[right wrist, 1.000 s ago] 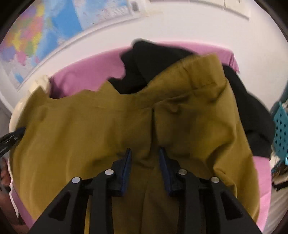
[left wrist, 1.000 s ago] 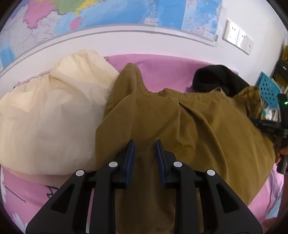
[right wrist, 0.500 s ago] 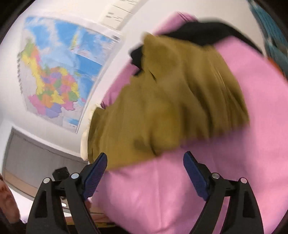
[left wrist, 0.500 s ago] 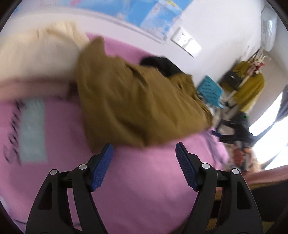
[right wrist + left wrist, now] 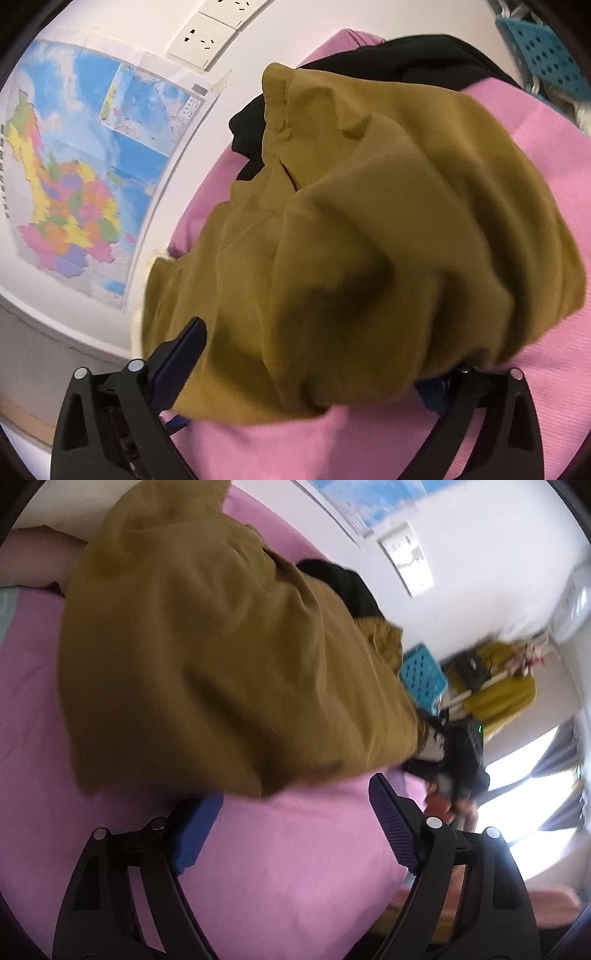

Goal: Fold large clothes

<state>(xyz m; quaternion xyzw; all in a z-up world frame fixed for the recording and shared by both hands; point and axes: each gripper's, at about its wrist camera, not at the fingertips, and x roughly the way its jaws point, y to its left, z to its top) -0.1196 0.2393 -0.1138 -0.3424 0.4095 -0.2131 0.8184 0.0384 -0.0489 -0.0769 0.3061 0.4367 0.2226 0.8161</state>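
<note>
- The pink bed sheet (image 5: 280, 867) covers the whole surface under both grippers.
- The mustard garment (image 5: 229, 657) lies bunched in a heap on the sheet, draped partly over a black garment (image 5: 424, 55) at the wall side.
- A colourful wall map (image 5: 74, 184) hangs beside 2 white sockets (image 5: 201, 40).
- The left gripper (image 5: 295, 812) has its jaws opening, only sheet between them.
- The right gripper (image 5: 314, 369) has its jaws opening; loose mustard cloth spills between them, unpinched.

Pink-sheeted bed (image 5: 258, 867), mustard garment (image 5: 221, 664) heaped on it, black garment (image 5: 424, 55) behind
</note>
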